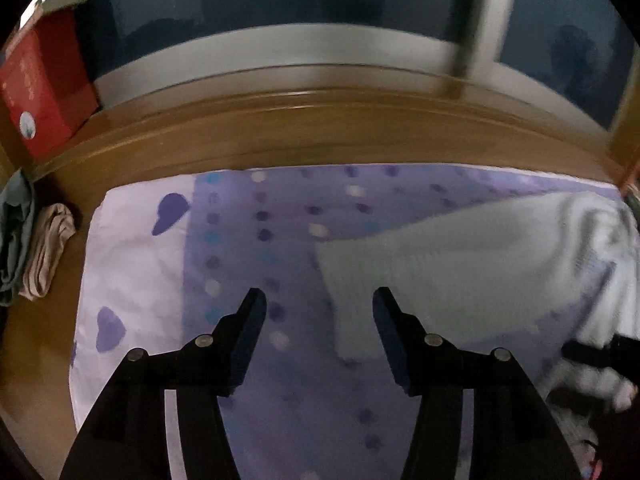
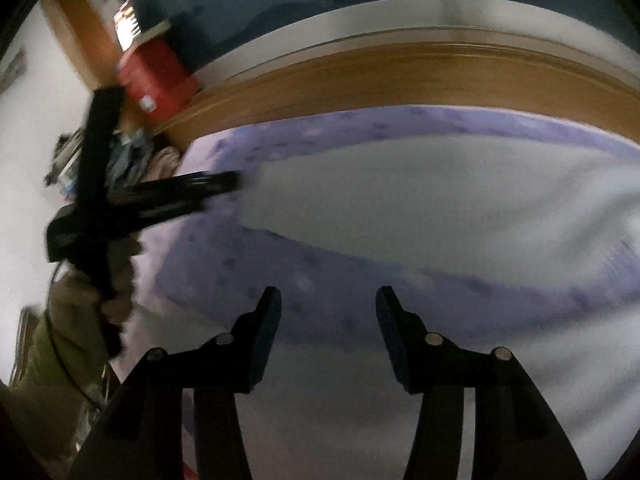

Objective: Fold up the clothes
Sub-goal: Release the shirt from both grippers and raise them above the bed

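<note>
A pale white garment (image 1: 460, 264) lies spread on a purple dotted sheet (image 1: 280, 248); it also shows in the right wrist view (image 2: 420, 200), blurred. My left gripper (image 1: 319, 300) is open and empty above the sheet, just left of the garment's near corner. My right gripper (image 2: 328, 300) is open and empty above the sheet's purple strip, with white cloth below it. The left gripper (image 2: 208, 190) shows blurred in the right wrist view, at the garment's left edge. A dark part of the right gripper (image 1: 592, 354) shows at the left wrist view's right edge.
A wooden ledge (image 1: 320, 136) runs behind the sheet under a dark window. A red box (image 1: 44, 92) stands at the far left. A folded striped cloth (image 1: 48, 252) and a greenish cloth (image 1: 14, 240) lie left of the sheet.
</note>
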Tool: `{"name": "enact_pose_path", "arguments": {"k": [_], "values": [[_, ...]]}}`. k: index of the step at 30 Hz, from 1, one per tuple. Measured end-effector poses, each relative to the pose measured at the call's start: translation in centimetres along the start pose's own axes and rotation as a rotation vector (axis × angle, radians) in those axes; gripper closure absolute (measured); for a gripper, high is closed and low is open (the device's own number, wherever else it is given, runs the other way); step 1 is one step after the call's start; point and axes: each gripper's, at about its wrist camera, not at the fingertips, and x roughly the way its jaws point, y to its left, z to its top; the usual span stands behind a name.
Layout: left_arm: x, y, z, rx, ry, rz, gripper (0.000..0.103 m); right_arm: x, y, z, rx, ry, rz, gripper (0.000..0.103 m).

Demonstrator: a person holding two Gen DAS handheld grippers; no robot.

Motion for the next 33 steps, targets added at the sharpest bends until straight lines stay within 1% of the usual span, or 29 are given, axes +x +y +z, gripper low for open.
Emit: {"name": "enact_pose_path", "arguments": {"k": [2,4,8,11,14,18,20,23,26,28,31,33], "values": [[-1.1,-1.7,-0.6,0.021,0.0,-0.029,0.047,-2.3,-2.0,-1.4,0.038,-0.009,-0.07,0.052],[-1.9,-3.9,-1.2,0.03,-0.006,-0.062,0.047,-4.6,-4.1,-2.8,0.098,-0.021,-0.122,0.052],[-2.9,-9.8,-3.0,0.059,0.022,-0.142,0.047,-8.9,-8.0,-5.3,0.234,-0.075,-0.163,0.052],[-3.6,-15.3,-4.4,0.112,0.032,-0.175,0.047,-12.0,-11.4,-7.3,0.285,-0.109,-0.21,0.052],[-4.5,-21.3,-5.7,0.173,0.037,-0.195,0.047,-15.2,-14.7,-9.8,0.309,-0.112,-0.257,0.052],[-5.5,-28.6,-7.4,0.215,0.054,-0.264,0.047,-19.4,-18.7,-13.9,0.327,-0.129,-0.302,0.051],[-5.9,-32.3,-8.4,0.242,0.054,-0.267,0.047,-21.3,-20.9,-15.8,0.35,-0.128,-0.309,0.051],[-6.4,-36.5,-9.7,0.262,0.054,-0.262,0.047,-23.8,-23.8,-18.3,0.375,-0.125,-0.308,0.05],[-6.9,-39.5,-10.6,0.266,0.075,-0.275,0.047,-25.4,-25.8,-19.7,0.392,-0.12,-0.301,0.05],[-7.2,-41.3,-11.0,0.288,0.087,-0.277,0.047,-26.3,-27.2,-20.2,0.412,-0.129,-0.279,0.05],[-7.4,-43.0,-10.8,0.338,0.073,-0.251,0.047,-26.5,-29.8,-19.8,0.455,-0.14,-0.252,0.05],[-6.9,-43.7,-10.6,0.354,0.077,-0.268,0.047,-26.4,-31.2,-19.2,0.477,-0.148,-0.254,0.05]]}}
